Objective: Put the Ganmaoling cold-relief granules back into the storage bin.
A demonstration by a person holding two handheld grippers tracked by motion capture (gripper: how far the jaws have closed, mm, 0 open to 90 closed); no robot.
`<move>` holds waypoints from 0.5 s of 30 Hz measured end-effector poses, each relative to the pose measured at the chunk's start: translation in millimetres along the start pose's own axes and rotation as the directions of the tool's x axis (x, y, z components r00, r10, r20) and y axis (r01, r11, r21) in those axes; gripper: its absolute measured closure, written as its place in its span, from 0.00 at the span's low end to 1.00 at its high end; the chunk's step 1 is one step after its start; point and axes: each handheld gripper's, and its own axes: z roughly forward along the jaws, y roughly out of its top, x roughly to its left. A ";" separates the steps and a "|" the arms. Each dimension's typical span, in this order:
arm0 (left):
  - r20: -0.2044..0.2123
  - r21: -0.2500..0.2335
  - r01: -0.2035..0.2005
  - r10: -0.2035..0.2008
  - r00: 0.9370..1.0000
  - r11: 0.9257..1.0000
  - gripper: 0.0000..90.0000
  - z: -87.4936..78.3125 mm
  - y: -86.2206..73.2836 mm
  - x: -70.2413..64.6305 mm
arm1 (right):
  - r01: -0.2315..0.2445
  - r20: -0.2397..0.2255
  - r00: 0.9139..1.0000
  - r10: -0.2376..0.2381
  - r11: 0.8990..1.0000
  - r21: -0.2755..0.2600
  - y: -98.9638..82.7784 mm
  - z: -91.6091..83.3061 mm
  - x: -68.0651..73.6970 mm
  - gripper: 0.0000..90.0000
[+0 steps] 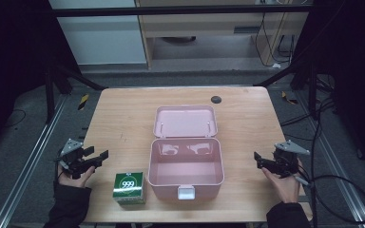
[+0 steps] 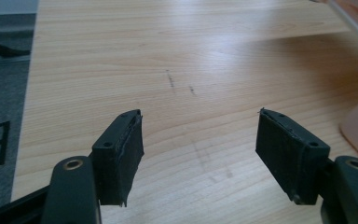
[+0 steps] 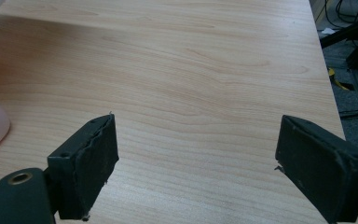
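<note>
Square green carton (image 1: 129, 188) beside glossy pink plastic box (image 1: 186, 166); left claw (image 1: 100, 157) and right claw (image 1: 258, 160) released, empty

One open pink plastic box with a hinged lid (image 1: 186, 164), one green square carton (image 1: 129, 188), and one light wooden bench (image 1: 123, 118).

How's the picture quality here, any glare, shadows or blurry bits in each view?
High view: dim, dark at the sides, soft; glare patches inside the pink box. Left gripper view: sharp on the table, the box's shadow at the right, the left gripper slightly soft. Right gripper view: even light, the right gripper blurred close up.
</note>
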 end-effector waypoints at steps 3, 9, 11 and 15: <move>0.032 0.006 -0.029 0.029 0.999 1.000 0.36 -2.0 3.3 -2.6 | 0.014 0.004 1.000 -0.014 1.000 0.000 0.4 -1.0 1.5 0.15; 0.132 0.024 -0.106 0.102 0.986 0.994 0.34 -8.3 14.8 -12.1 | 0.036 0.009 0.999 -0.036 0.999 0.018 0.0 -0.5 3.4 0.13; 0.162 0.043 -0.133 0.124 0.979 0.990 0.34 -8.7 17.3 -15.5 | 0.035 0.007 0.999 -0.035 0.999 0.019 -0.1 -0.7 3.5 0.13; 0.213 0.069 -0.194 0.175 0.961 0.979 0.32 -10.3 22.8 -22.6 | 0.030 0.008 1.000 -0.030 1.000 0.007 0.6 -2.7 4.1 0.13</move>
